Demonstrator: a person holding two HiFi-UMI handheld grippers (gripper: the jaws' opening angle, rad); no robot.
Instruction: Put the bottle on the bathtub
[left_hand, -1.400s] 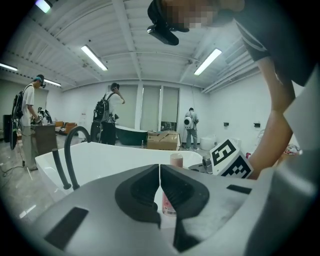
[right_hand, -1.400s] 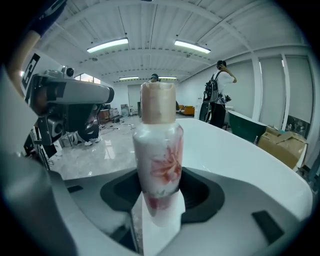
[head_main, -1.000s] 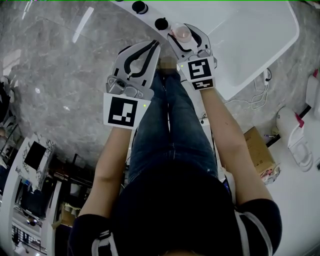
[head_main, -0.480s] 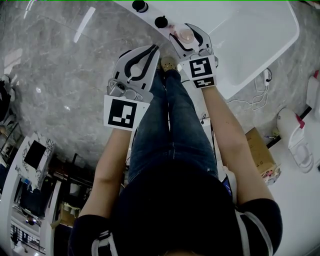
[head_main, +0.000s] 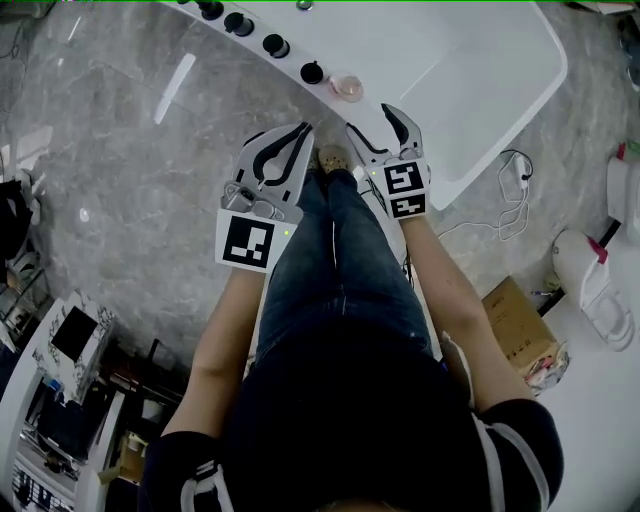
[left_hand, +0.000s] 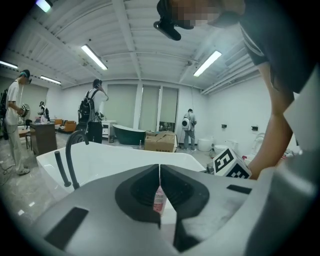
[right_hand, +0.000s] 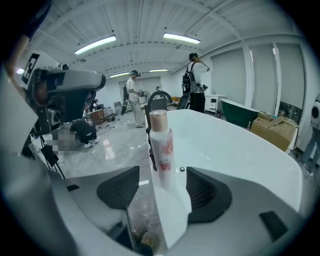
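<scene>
The bottle, pale with a pink print and a beige cap, stands upright on the white bathtub's rim. My right gripper is open a short way back from it, nothing between its fingers. In the right gripper view the bottle rises on the rim just beyond the spread jaws of the right gripper. My left gripper is shut and empty, beside the right one over the floor. In the left gripper view a sliver of the bottle shows past the left gripper.
Black tap fittings line the tub rim left of the bottle, and a black spout rises there. Grey marble floor lies to the left. A cable, a cardboard box and a toilet are on the right. People stand far off.
My right gripper has opened, let go of the bottle and drawn back from the rim. The bottle stays standing on the tub. The left gripper remains shut.
</scene>
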